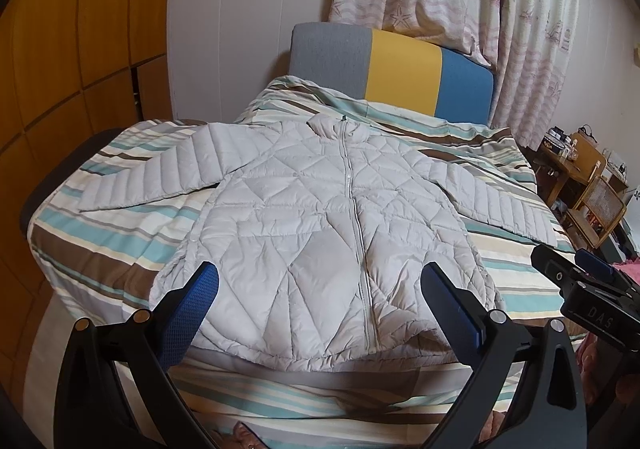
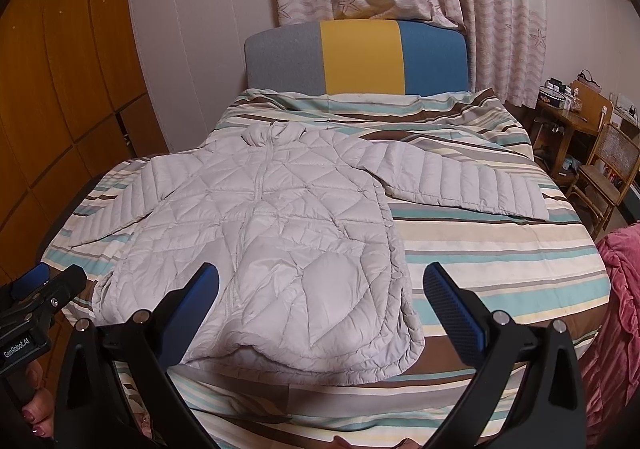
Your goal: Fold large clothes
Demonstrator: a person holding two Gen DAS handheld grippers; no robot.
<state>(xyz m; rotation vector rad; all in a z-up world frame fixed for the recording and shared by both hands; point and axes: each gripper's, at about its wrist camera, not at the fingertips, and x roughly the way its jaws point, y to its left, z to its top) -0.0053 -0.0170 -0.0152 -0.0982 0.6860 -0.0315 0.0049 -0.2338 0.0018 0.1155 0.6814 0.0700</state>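
Quilted jacket (image 1: 320, 233) spread flat on bed (image 2: 500, 249), hem just ahead of left gripper (image 1: 320, 281) and right gripper (image 2: 320, 281), jaws wide, empty; bare cover rightward.

The jacket's (image 1: 320, 229) hem is partly hidden behind the left gripper (image 1: 320, 281). The small items on the desk (image 2: 568, 117) cannot be identified, and the pink blanket (image 2: 616, 309) is cut off at the edge.

left gripper (image 1: 320, 281) jaws wide | jacket (image 1: 320, 233) flat on bed (image 1: 100, 245)
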